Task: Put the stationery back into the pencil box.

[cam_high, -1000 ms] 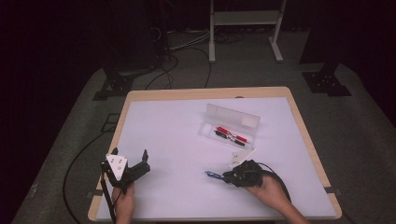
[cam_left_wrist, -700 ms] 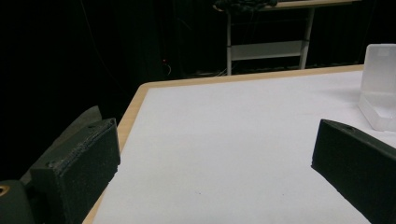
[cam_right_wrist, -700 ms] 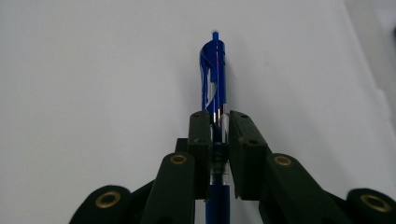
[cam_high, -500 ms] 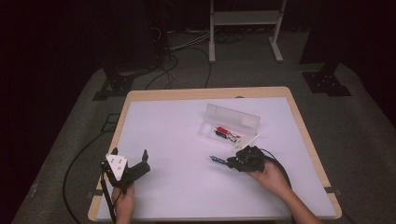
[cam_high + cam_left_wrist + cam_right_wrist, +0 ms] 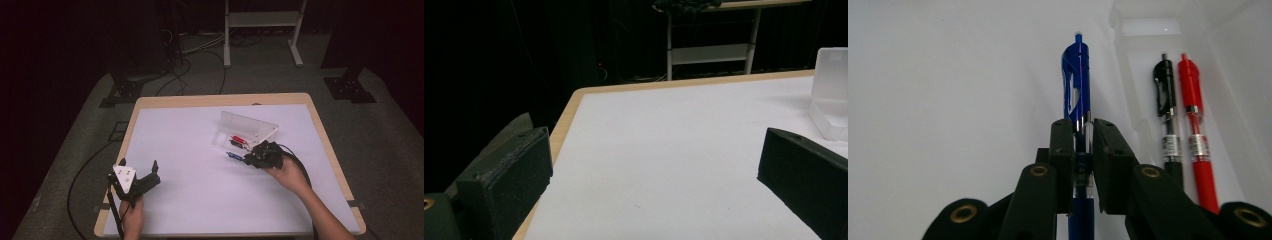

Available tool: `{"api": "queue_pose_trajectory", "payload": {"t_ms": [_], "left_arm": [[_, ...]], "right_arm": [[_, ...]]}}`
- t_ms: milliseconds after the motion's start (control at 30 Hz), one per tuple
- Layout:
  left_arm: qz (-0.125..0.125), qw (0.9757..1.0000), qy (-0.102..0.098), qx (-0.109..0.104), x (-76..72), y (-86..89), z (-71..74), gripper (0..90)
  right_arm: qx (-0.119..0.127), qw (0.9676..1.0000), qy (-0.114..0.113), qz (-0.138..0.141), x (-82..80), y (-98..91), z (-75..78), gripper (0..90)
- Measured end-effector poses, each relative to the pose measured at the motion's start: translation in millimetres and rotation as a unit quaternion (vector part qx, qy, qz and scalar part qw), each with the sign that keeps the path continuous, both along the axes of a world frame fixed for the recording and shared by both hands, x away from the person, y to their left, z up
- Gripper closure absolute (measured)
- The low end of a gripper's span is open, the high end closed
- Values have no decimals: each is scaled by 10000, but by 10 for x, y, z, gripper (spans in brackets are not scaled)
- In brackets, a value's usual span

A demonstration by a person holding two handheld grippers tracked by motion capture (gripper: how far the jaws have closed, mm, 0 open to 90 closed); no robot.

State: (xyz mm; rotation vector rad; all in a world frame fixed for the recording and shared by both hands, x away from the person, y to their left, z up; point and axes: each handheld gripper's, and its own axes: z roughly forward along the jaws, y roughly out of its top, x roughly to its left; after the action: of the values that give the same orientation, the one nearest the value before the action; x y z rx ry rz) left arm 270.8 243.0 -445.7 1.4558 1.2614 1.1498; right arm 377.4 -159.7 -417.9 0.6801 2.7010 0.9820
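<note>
Right gripper point(image 5: 248, 159) sits just beside the near edge of the clear box point(image 5: 247, 131), jaws clamped on the blue pen point(image 5: 1077, 90). In the right gripper view the pen runs straight out between the jaws, clip end forward, its lower barrel covered by the jaws. It lies alongside the box wall, outside it. Whether the pen touches the table point(image 5: 200, 130) I can't tell.

Inside the box: black pen point(image 5: 1166, 110) and red pen point(image 5: 1193, 125) side by side, parallel to the blue one. Their lower ends are cut off by the gripper body. From the high view these two are tiny, the black one hard to make out.

Left gripper point(image 5: 140, 172) is near the table's front-left corner, jaws spread wide, nothing between them. Left gripper view puts its one jaw right over the wooden edge of the table.

Open room: the whole white surface between the two grippers is bare, also the far-left half. Box lid stands open at the far side. Box corner is cropped at the right edge of the left gripper view.
</note>
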Motion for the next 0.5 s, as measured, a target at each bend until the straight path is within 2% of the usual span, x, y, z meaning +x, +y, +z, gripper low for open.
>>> {"api": "queue_pose_trajectory", "payload": {"t_ms": [267, 300, 500], "left_arm": [[-10, 10000, 0, 6, 4, -8, -2, 3], [-6, 10000, 1, 15, 5, -8, -2, 3], [-7, 10000, 6, -6, 7, 2, -4, 3]], "right_arm": [[-21, 9999, -24, -169, 189, -49, 42, 788], [-81, 9998, -13, -201, 244, -51, 31, 787], [-76, 9997, -14, -244, 326, -26, 30, 787]]}}
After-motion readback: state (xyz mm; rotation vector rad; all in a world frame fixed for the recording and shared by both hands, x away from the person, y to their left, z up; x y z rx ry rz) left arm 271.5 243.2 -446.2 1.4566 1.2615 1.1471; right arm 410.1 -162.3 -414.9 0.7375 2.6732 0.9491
